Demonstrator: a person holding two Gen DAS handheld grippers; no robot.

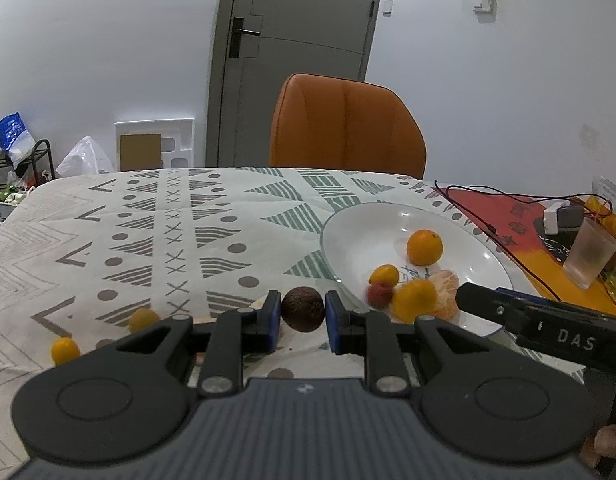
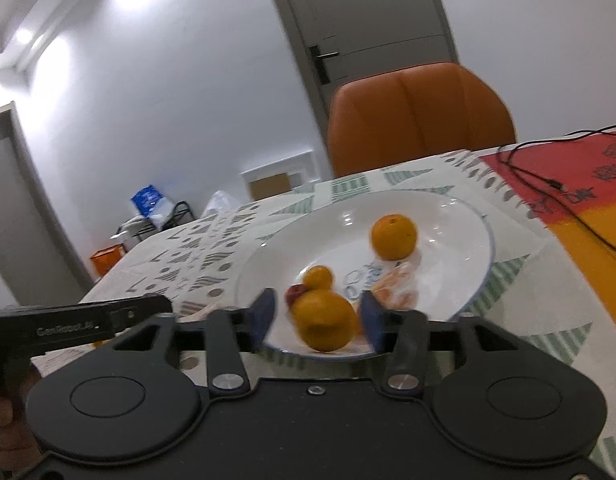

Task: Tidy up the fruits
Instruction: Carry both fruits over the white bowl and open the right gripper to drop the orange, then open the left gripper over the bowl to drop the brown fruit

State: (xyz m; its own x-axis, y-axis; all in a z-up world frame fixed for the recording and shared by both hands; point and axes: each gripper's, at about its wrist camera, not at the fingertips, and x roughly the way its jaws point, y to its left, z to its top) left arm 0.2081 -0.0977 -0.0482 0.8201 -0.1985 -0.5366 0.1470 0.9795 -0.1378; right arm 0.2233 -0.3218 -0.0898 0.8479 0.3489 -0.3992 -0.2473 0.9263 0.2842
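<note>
My left gripper (image 1: 303,316) is shut on a dark brown round fruit (image 1: 303,309) and holds it just above the patterned tablecloth, left of the white plate (image 1: 359,224). The plate holds an orange (image 1: 424,247), a small kumquat (image 1: 384,275), a red lychee (image 1: 379,295), a blurred orange (image 1: 413,300) and peeled segments (image 1: 447,286). My right gripper (image 2: 315,320) is open over the plate's (image 2: 463,224) near rim, with a blurred orange (image 2: 323,321) between the pads, not touching them. Two small kumquats (image 1: 64,351) (image 1: 144,319) lie on the cloth at the left.
An orange chair (image 1: 345,128) stands behind the table. A frosted glass (image 1: 591,254), a white charger (image 1: 557,218) and black cables (image 1: 499,236) sit on the red-orange cloth at the right. The right gripper's body (image 1: 547,326) reaches in beside the plate.
</note>
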